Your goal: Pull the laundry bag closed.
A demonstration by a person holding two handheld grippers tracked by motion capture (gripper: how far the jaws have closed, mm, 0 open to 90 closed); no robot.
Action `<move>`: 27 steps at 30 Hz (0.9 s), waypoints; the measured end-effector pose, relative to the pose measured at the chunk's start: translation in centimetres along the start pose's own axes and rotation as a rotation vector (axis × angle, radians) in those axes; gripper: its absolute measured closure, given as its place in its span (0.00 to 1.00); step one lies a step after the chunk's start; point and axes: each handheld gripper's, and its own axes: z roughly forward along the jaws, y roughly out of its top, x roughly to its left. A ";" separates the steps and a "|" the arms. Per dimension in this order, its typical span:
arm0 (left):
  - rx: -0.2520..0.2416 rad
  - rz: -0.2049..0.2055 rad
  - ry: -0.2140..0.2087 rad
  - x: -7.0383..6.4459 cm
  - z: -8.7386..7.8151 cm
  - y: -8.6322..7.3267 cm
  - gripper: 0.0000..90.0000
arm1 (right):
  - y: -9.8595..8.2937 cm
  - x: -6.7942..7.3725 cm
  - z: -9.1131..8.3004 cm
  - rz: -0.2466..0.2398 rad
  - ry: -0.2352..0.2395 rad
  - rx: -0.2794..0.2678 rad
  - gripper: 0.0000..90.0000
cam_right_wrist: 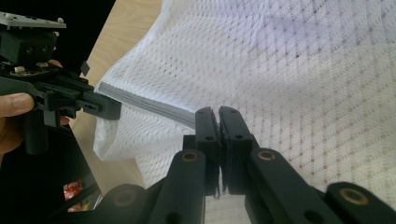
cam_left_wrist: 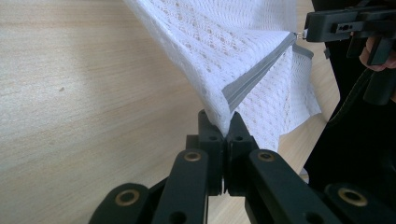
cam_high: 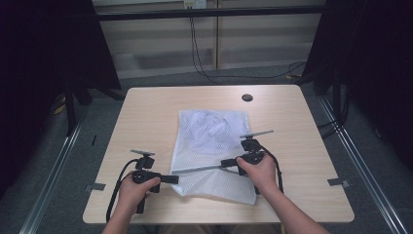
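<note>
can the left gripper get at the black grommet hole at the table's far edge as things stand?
Probably not: the left gripper is shut on the mesh bag near the front edge; the grommet hole lies far across.

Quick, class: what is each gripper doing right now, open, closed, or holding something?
Left gripper: closed on the mesh bag at its grey edge.
Right gripper: closed on the same edge.

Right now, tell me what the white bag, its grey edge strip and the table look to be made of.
White mesh bag: seemingly thin synthetic netting; open-hole weave, limp folds. Grey edge strip: probably woven tape or a zipper band; flat, matte, layered. Pale wood-look table: likely laminate; smooth, with printed-looking grain. Left gripper and right gripper both pinch the strip.
</note>
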 end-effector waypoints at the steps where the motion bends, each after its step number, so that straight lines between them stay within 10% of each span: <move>1: 0.002 -0.006 -0.004 0.0 0.0 0.0 0.98 | 0.0 0.0 0.0 0.002 0.000 0.003 0.97; 27: 0.002 -0.003 0.000 0.0 -0.3 0.3 0.98 | -0.1 -0.4 -0.5 0.012 -0.008 -0.014 0.97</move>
